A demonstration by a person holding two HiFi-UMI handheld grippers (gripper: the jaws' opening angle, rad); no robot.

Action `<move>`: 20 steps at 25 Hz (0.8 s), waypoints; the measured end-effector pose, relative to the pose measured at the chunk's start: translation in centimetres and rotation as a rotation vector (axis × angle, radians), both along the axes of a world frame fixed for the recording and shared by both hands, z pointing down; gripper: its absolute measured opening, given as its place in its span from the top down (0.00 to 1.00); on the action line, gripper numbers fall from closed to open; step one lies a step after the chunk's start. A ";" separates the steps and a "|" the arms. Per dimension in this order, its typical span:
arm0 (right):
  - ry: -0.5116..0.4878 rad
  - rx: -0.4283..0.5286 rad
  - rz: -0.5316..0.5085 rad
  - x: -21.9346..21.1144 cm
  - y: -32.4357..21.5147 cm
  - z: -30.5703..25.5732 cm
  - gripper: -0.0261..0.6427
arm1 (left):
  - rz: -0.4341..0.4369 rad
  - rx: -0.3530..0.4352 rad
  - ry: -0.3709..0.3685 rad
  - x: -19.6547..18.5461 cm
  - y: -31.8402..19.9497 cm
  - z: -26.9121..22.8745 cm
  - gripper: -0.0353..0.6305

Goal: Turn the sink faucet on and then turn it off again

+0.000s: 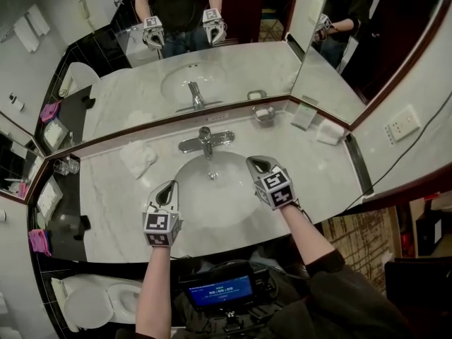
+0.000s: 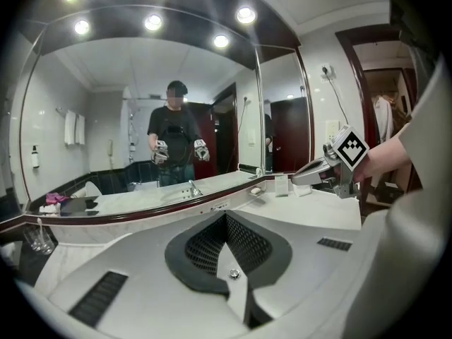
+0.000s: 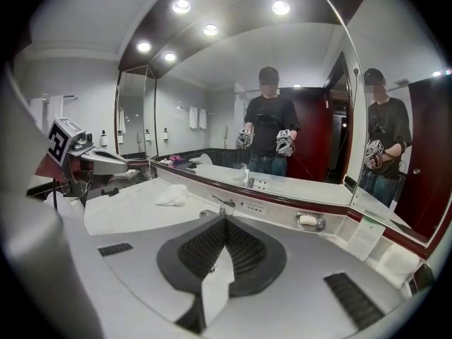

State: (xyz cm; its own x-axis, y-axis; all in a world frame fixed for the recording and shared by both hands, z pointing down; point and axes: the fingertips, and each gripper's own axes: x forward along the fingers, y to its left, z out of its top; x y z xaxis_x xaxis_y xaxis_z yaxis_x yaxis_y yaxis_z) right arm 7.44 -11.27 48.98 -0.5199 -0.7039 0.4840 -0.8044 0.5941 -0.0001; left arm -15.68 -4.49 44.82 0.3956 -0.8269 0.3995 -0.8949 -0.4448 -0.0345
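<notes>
The chrome faucet (image 1: 205,141) stands at the back of the white sink basin (image 1: 194,214), its lever pointing at me. I cannot tell whether water runs. My left gripper (image 1: 169,187) hovers over the basin's left rim, jaws shut on nothing. My right gripper (image 1: 253,163) hangs over the basin's right rim, a little right of the faucet and apart from it, also shut and empty. In the right gripper view the faucet (image 3: 222,205) peeks just above the closed jaws of the right gripper (image 3: 224,226). The left gripper (image 2: 226,221) hides the faucet in its own view.
A crumpled white cloth (image 1: 138,158) lies on the marble counter (image 1: 318,179) left of the faucet. A soap dish (image 1: 264,114), a card (image 1: 305,116) and a folded white towel (image 1: 330,132) sit at the back right. Glasses (image 1: 66,166) stand far left. Mirrors line the back wall.
</notes>
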 end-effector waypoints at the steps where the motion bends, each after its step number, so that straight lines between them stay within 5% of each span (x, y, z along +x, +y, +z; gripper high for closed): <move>1: 0.001 0.000 -0.002 0.0 0.0 0.0 0.93 | 0.001 0.001 -0.002 0.1 0.0 0.0 0.95; 14: 0.048 0.010 -0.021 -0.2 0.0 0.0 0.93 | -0.015 -0.025 0.006 0.5 0.3 0.2 0.95; 20: 0.217 0.064 -0.083 -2.0 -1.2 0.6 0.93 | -0.017 -0.025 0.016 0.5 -0.2 0.5 0.95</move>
